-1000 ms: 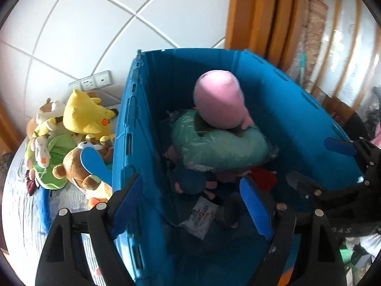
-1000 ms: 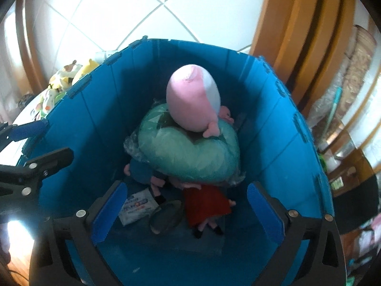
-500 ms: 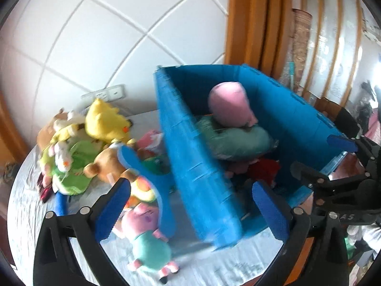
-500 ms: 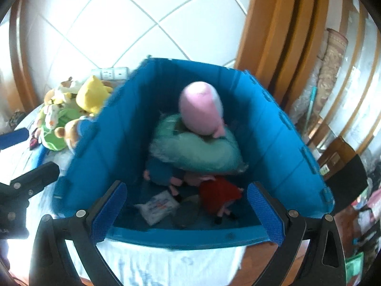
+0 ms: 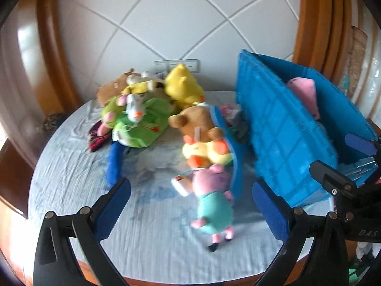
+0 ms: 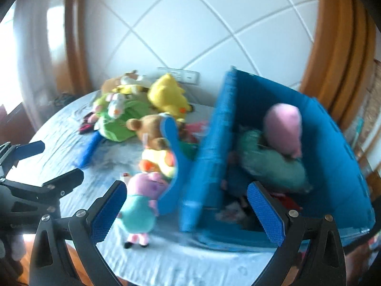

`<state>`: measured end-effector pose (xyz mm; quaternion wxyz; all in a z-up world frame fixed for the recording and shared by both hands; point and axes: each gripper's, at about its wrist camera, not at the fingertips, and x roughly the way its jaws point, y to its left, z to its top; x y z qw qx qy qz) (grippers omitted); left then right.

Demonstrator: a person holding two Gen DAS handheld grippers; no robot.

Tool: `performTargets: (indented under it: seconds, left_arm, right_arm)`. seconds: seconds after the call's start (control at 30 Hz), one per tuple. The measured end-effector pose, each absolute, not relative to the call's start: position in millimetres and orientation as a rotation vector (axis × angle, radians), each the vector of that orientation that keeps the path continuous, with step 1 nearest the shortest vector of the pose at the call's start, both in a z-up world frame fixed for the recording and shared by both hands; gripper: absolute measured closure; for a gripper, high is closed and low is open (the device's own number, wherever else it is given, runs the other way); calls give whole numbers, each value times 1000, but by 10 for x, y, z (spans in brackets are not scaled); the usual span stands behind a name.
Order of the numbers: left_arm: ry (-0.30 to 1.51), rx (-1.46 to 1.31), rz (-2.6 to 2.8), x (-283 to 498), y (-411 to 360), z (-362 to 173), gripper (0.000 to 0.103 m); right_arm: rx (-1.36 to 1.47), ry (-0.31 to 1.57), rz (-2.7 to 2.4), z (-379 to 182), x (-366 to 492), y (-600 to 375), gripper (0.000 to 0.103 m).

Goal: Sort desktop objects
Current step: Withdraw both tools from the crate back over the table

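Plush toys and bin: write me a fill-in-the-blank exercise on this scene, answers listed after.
1. The bin is coloured ____.
2. The pig toy nearest the grippers wears a ____ outfit.
3. The left gripper is ____ and holds nothing.
4. The pink plush lies ____ the bin.

Missing words: blue; teal; open; inside

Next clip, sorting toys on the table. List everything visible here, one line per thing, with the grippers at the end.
blue crate: 1, blue, right side of table.
pink plush: 1, pink, inside crate, on teal cushion.
pig plush: 1, pink with teal body, on table beside crate.
bear plush: 1, brown, in toy pile.
yellow plush: 1, yellow, back of pile.
green plush: 1, green, left of pile.
tablecloth: 1, pale blue.
wall socket: 1, white, on the wall behind the pile.
left gripper: open, empty.
right gripper: open, empty.
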<state>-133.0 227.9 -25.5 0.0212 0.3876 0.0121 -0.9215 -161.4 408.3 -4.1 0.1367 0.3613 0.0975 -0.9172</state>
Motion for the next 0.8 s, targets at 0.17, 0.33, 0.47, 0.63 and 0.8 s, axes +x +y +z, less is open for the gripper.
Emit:
performTargets:
  seconds: [0.17, 0.33, 0.47, 0.63, 0.8]
  left_arm:
    - [74, 1138, -2860, -1222, 1814, -259, 0]
    - [8, 1140, -2907, -1254, 1444, -309, 0]
    - [-47, 1161, -2935, -1304, 1191, -347, 0]
    - [-80, 1155, -2922, -1258, 995, -344, 0]
    - [-44, 1155, -2922, -1181, 902, -367, 0]
  right_arm:
    - [1019, 287, -2643, -145, -1460, 3653, 1]
    - [1026, 254, -2717, -232, -1345, 3356, 1]
    - [1037, 211, -2782, -272, -1274, 3128, 1]
    - [1041, 170, -2826, -262, -1147, 2904, 1]
    - [1028, 184, -2833, -230, -1101, 2826, 1]
